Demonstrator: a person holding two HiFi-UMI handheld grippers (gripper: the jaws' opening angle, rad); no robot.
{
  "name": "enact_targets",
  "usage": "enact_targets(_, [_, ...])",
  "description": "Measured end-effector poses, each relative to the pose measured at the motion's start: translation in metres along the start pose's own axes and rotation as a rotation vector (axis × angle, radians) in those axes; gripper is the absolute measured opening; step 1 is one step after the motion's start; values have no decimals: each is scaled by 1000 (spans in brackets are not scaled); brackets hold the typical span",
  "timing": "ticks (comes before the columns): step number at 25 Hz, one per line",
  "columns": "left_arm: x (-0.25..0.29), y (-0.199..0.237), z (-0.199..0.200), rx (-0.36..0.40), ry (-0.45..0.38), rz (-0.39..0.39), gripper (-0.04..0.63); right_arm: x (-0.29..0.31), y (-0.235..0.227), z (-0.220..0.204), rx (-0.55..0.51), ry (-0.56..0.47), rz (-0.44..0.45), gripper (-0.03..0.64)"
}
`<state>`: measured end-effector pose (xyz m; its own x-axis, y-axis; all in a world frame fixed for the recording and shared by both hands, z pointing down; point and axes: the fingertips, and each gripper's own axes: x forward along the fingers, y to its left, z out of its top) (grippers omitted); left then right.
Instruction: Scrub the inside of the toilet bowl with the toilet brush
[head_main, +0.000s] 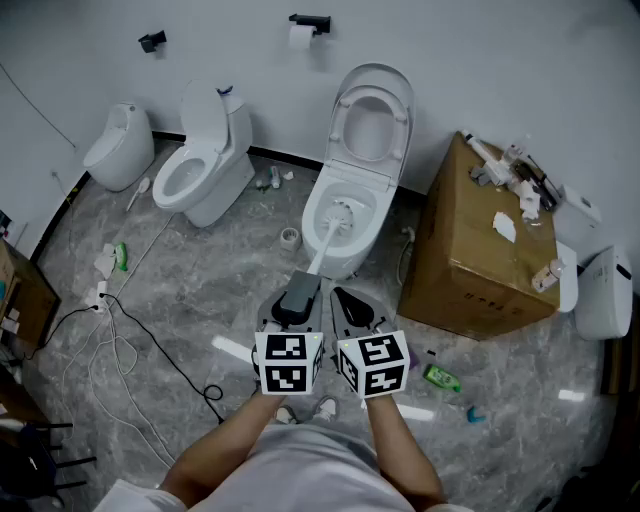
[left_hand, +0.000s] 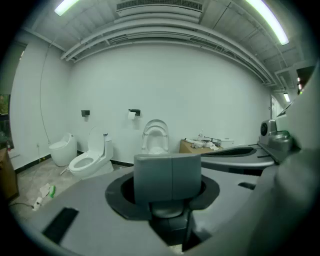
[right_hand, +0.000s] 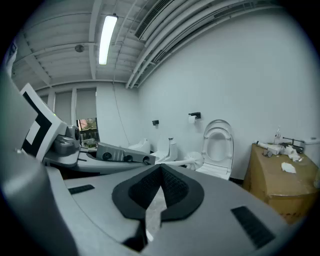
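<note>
The white toilet (head_main: 350, 205) stands open against the wall, seat and lid raised. The toilet brush's white bristle head (head_main: 341, 213) is inside the bowl, and its shaft slants back to a grey handle end (head_main: 298, 294). My left gripper (head_main: 298, 290) is shut on that handle, which fills the left gripper view as a grey block (left_hand: 167, 177) between the jaws of the left gripper (left_hand: 167, 186). My right gripper (head_main: 346, 298) sits just right of it, shut and empty. In the right gripper view the right gripper (right_hand: 161, 172) has its pads together, with the brush head (right_hand: 194, 161) and the toilet (right_hand: 218, 145) beyond.
A large cardboard box (head_main: 480, 250) with loose parts on top stands right of the toilet. A second toilet (head_main: 200, 170) and a small white fixture (head_main: 118, 145) stand to the left. Cables (head_main: 120, 340), a tape roll (head_main: 290, 238) and a green bottle (head_main: 440, 377) lie on the marble floor.
</note>
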<state>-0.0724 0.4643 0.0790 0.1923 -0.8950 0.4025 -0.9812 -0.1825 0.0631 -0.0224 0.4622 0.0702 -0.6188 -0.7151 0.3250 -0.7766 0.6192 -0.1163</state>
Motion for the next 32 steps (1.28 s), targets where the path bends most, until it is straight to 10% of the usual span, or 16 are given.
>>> enact_targets(32, [141,8,-2,-40,110,-36,156,90,-108,-11,100,66,-50,-2])
